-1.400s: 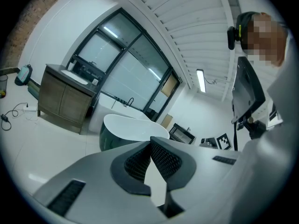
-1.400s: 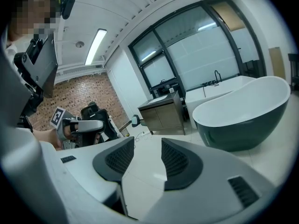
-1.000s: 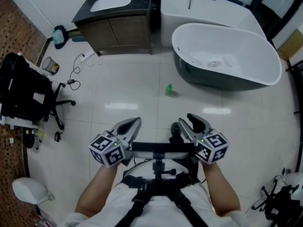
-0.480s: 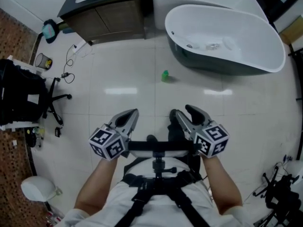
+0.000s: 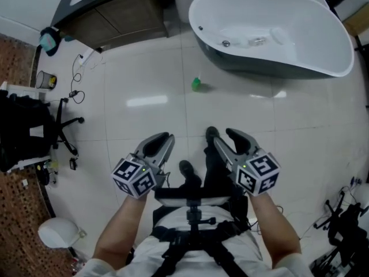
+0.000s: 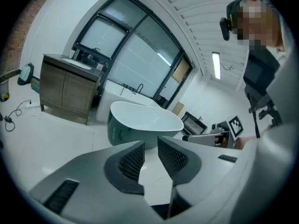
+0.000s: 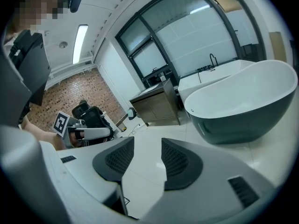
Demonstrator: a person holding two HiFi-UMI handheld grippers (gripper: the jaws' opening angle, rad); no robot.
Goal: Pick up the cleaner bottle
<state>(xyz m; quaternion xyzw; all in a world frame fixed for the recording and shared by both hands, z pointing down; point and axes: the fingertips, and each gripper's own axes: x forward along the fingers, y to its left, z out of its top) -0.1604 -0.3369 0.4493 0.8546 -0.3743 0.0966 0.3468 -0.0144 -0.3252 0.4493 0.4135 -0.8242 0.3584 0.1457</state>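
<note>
The cleaner bottle (image 5: 196, 84) is a small green thing standing on the white tiled floor, just in front of the bathtub. Both grippers are held side by side low in the head view, well short of the bottle. My left gripper (image 5: 163, 140) has its jaws opening; in the left gripper view (image 6: 150, 146) a narrow gap shows with nothing in it. My right gripper (image 5: 230, 138) is open, and in the right gripper view (image 7: 147, 146) only floor shows between its pads. The bottle is not visible in either gripper view.
A dark-sided white bathtub (image 5: 271, 33) stands beyond the bottle, a wooden vanity cabinet (image 5: 109, 16) at the back left. A black office chair (image 5: 29, 131) and cables (image 5: 75, 79) lie at the left. My dark shoes (image 5: 185, 169) show between the grippers.
The view has moved toward the tub; bottle and tub sit higher in the frame. Both grippers stay side by side, a shoe has stepped forward between them, and the left jaws have parted slightly.
</note>
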